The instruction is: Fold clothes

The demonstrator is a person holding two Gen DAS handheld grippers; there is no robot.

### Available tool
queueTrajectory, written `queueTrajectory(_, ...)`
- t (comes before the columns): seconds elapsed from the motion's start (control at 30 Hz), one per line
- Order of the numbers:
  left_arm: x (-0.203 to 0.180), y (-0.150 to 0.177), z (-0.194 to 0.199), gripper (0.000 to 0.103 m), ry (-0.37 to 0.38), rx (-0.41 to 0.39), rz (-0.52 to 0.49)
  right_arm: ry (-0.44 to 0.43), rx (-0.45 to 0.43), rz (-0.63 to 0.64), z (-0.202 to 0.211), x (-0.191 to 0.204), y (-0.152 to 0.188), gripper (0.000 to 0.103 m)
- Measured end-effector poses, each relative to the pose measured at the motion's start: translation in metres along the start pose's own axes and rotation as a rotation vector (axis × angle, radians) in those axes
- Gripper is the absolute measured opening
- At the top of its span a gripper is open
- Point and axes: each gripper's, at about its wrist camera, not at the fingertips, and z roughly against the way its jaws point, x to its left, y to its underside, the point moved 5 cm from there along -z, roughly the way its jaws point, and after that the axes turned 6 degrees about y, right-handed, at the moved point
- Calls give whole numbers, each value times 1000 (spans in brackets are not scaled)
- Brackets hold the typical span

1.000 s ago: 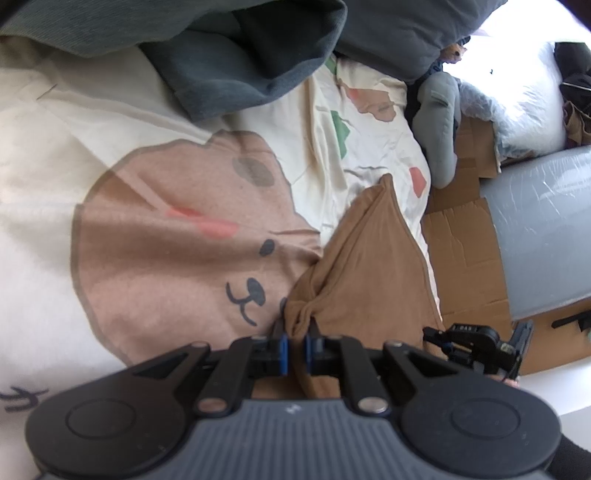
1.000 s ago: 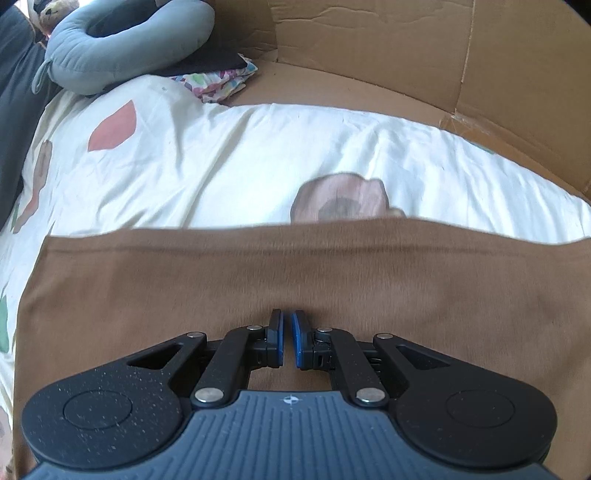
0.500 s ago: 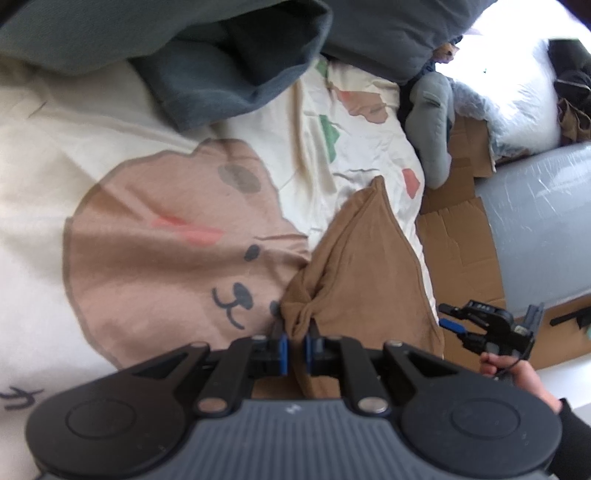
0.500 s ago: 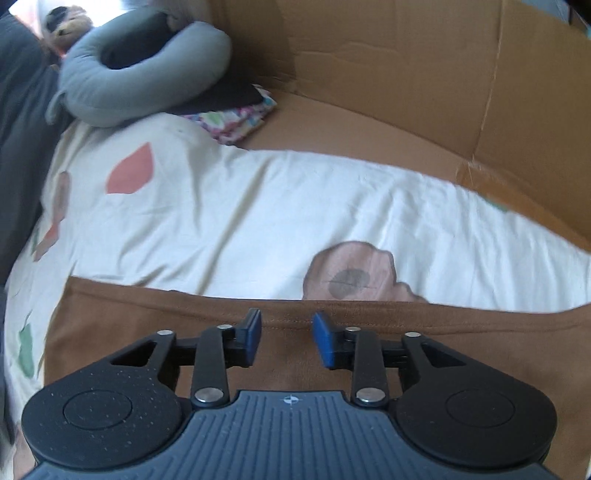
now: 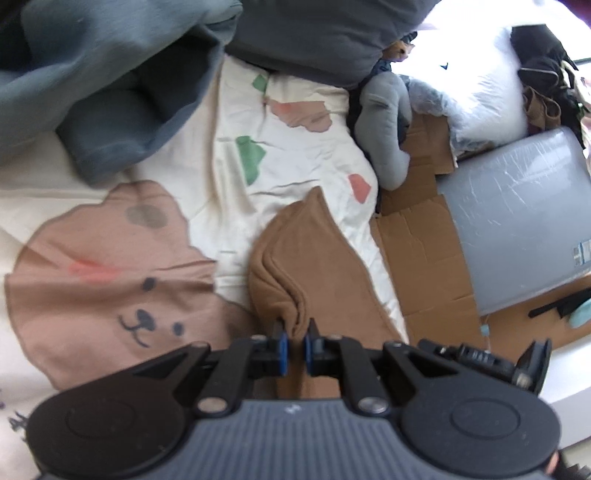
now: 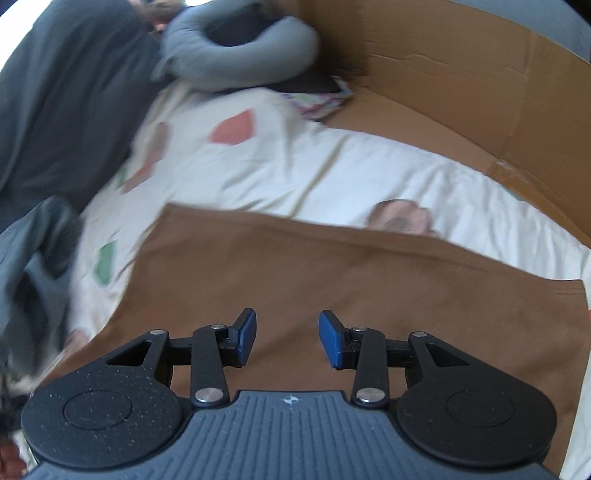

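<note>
Bed with a cream sheet (image 5: 303, 155), printed with a big bear face plus green and pink patches; cardboard (image 6: 443, 85) lines the floor and wall past its edge.

One brown garment (image 6: 332, 280) lies on the sheet near the edge. Plain soft knit, no print. Right view: flat, straight far hem, one corner pointing toward the grey stuff. Left view: the near end is gathered into a rolled ridge that rises to the left gripper (image 5: 293, 345), whose blue pads are clamped on that bunch of cloth.

Right gripper (image 6: 288, 338): jaws have just been opening and now stand apart above the garment, nothing pinched between the pads, brown cloth only seen beneath.

Containers: none clearly in view; a grey plastic-wrapped slab (image 5: 517, 218) lies on the cardboard, contents can't be told.

Counts: one brown garment, one blue-grey cloth pile (image 5: 110, 85) at the head of the bed, one dark pillow (image 5: 317, 33), one grey neck pillow (image 6: 240, 48), two grippers.
</note>
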Motion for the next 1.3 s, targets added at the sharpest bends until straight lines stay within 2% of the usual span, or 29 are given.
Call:
queueTrajectory(0.13,-20,0,-4,9,3,15,-21,-71,9,-23,14,25,13,45)
queueTrajectory(0.27,-31,-2,-6,9,10,26,-3,-117,-6,9,26,55,21,45)
queueTrajectory(0.7,-43,-7,-9,9,50,33,45,-225,-49,400,51,162,76,47)
queueTrajectory(0.77,-43,-7,-9,9,55,30,48,-238,-56,459,54,177,83,58)
queueTrajectory(0.8,-44,-7,-9,9,58,28,52,-242,-61,487,55,184,86,60)
queueTrajectory(0.9,-44,-8,-9,9,70,25,66,-246,-84,540,55,201,90,62)
queueTrajectory(1.13,-47,-9,-7,9,106,18,92,-184,-132,617,41,224,91,62)
queueTrajectory(1.3,-47,-8,-6,9,129,17,117,-84,-178,632,29,235,87,62)
